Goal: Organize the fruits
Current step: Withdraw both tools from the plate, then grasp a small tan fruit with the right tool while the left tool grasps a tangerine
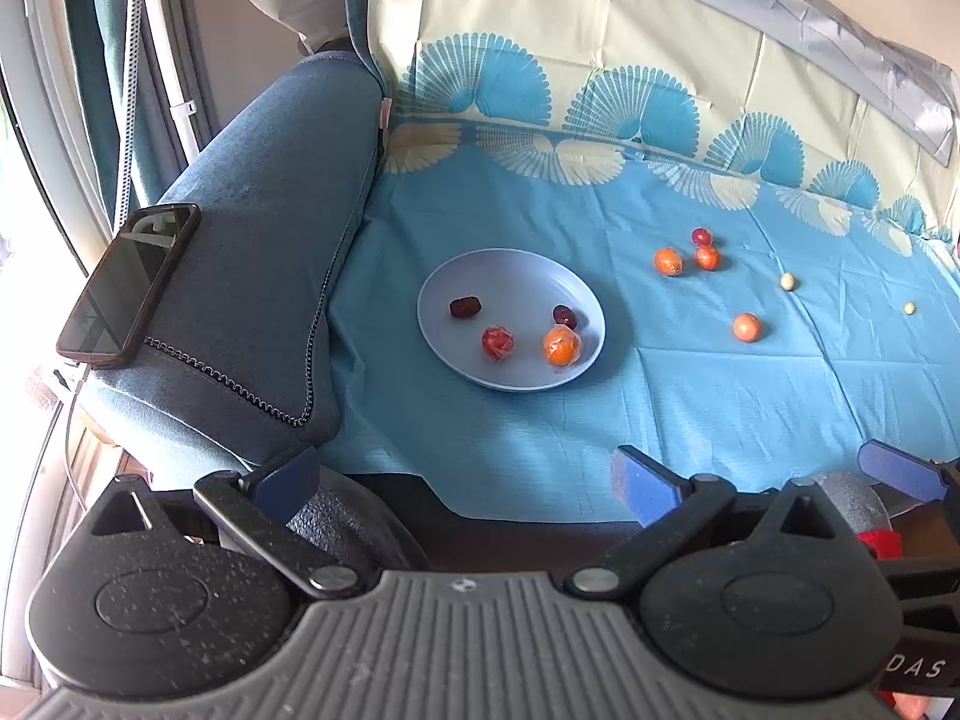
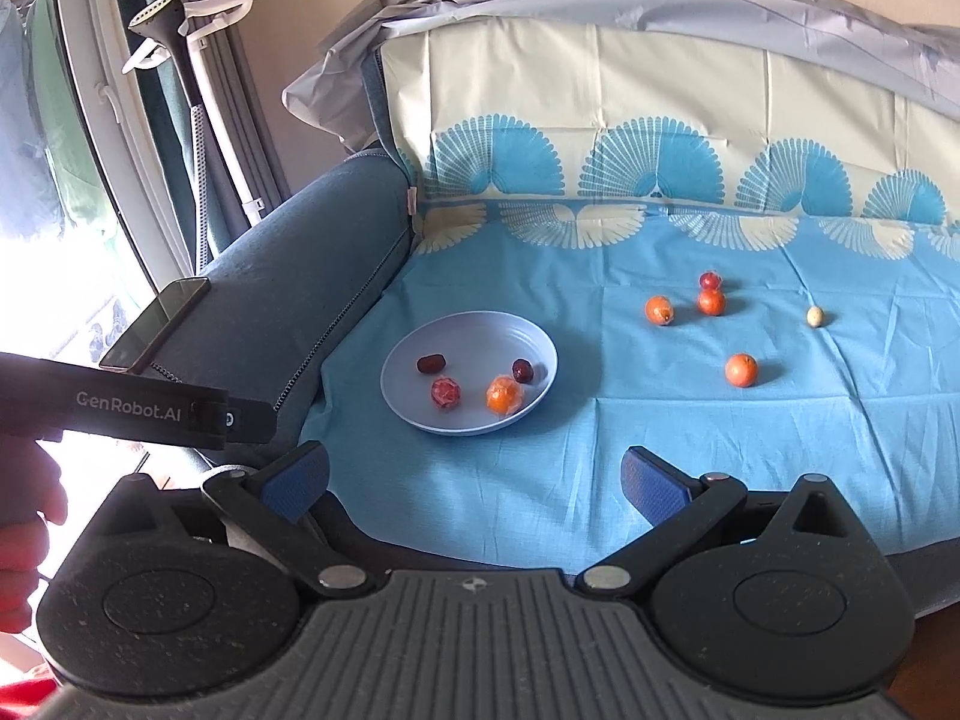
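Right gripper [image 2: 474, 489] jaws (spread) well short of plate [image 2: 420, 420].

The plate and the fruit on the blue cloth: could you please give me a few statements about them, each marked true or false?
1. The plate holds four pieces of fruit. True.
2. The left gripper is shut on an orange. False: its jaws stand open and empty.
3. A phone lies on the sofa armrest. True.
4. Every fruit is already on the plate. False: three orange fruits, among them the nearest orange fruit, a small red fruit and a pale fruit lie on the cloth.
5. The right gripper is open. True.
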`<state>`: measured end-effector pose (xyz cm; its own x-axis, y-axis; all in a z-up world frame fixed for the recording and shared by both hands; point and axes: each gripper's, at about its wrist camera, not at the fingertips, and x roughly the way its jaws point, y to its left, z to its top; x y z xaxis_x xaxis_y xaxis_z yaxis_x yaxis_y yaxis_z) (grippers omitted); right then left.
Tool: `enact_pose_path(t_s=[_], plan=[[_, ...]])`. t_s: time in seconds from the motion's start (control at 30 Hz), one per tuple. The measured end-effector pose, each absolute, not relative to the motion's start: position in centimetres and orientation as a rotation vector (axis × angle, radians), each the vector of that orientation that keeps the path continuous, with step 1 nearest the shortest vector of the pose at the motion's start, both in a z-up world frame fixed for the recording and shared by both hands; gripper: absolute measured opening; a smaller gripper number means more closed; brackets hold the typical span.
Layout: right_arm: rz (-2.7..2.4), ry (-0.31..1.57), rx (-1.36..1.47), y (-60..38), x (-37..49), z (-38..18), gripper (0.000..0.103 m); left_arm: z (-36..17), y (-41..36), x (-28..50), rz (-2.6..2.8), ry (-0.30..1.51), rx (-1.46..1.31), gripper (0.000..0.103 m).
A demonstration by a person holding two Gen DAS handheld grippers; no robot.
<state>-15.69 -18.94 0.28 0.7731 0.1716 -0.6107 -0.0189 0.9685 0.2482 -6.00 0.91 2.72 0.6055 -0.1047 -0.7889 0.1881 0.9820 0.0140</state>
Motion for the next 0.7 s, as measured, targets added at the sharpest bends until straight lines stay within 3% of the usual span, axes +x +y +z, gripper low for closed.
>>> enact_pose_path(t_s=[0.33, 0.7], plan=[[0.060, 0.701, 0.320, -21.9, -14.3, -1.3, 0.102, 2.6, -1.9, -3.7, -0.180, 0.935, 0.130, 0.103], [-0.238, 0.651, 0.414, -34.6, -13.8, -2.8, 0.102, 1.7, -11.6, 1.7, -0.251, 0.952, 0.152, 0.103]])
